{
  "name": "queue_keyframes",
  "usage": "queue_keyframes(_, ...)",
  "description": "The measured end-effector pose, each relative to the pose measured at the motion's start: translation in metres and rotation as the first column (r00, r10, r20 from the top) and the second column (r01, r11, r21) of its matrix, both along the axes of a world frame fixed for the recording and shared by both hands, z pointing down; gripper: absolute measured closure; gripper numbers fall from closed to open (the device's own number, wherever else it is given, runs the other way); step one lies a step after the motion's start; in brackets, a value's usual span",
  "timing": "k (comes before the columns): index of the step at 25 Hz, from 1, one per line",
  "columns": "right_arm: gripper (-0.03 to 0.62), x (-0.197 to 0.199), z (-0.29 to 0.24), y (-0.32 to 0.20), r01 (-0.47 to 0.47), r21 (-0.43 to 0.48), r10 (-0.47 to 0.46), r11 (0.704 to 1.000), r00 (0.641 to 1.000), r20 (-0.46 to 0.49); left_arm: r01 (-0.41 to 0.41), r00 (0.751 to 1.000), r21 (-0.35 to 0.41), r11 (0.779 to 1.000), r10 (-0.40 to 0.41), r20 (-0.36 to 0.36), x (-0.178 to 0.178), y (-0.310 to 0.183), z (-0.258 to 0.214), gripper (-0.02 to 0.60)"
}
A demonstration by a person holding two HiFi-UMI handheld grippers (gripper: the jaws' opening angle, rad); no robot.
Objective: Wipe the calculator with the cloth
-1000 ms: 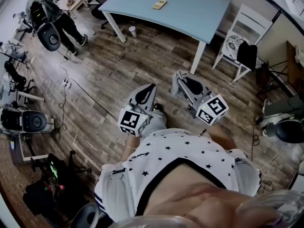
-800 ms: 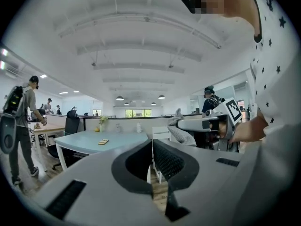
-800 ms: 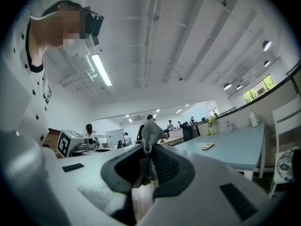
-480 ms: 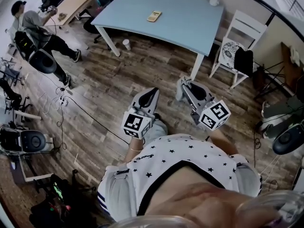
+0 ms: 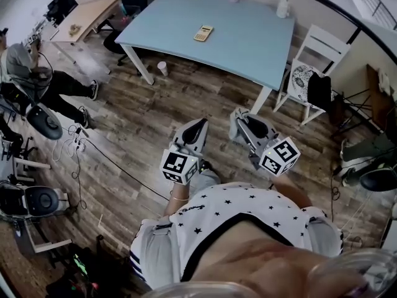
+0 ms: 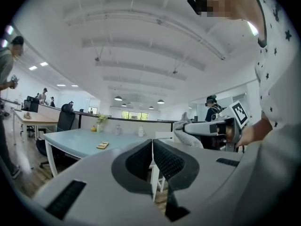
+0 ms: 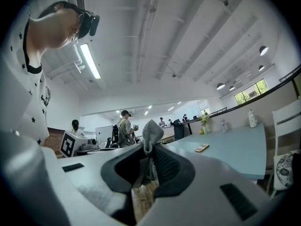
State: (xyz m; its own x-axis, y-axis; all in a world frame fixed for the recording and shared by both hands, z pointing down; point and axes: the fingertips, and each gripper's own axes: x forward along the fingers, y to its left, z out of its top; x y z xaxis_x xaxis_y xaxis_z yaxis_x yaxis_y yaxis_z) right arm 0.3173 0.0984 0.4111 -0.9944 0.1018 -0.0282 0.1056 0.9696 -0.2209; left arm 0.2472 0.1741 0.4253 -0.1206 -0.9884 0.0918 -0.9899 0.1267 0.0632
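Note:
A small yellow calculator [image 5: 203, 33] lies flat on the light blue table [image 5: 248, 23], well ahead of both grippers. It also shows far off as the calculator [image 6: 102, 145] in the left gripper view and the calculator [image 7: 201, 148] in the right gripper view. My right gripper [image 5: 239, 115] is shut on a grey cloth [image 7: 150, 135], whose end pokes up between the jaws. My left gripper [image 5: 197, 124] is shut with nothing in it, its pads pressed together. Both are held above the wooden floor, close to my body. The cloth [image 6: 182, 127] also shows from the side.
A white chair [image 5: 313, 48] with a dark bag stands at the table's right end. A paper cup [image 5: 162, 68] sits on the floor by a table leg. Bottles [image 5: 283, 8] stand at the table's far edge. A person [image 5: 25, 73], cables and equipment fill the left side.
The table and calculator have come further into the head view and sit lower in it. The person at left has shifted down the picture. Both grippers stay shut before my body.

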Motion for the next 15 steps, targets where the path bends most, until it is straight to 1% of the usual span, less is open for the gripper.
queue_keyframes(6,0.548,-0.044,-0.004,-0.007,-0.014,-0.003,0.014,1.0,1.0,-0.001,-0.023,1.0,-0.001,1.0,0.023,0.008,-0.038,-0.004,-0.004,0.551)
queue_keyframes(10,0.548,-0.071,-0.003,-0.006,-0.027,-0.007,0.027,1.0,0.999,-0.018,-0.009,1.0,0.002,1.0,0.009,0.01,-0.068,0.002,-0.005,0.551)
queue_keyframes(15,0.548,-0.108,-0.003,-0.006,-0.024,-0.012,0.024,1.0,0.999,-0.021,-0.003,1.0,-0.013,1.0,0.003,0.013,-0.106,0.004,-0.004,0.551)
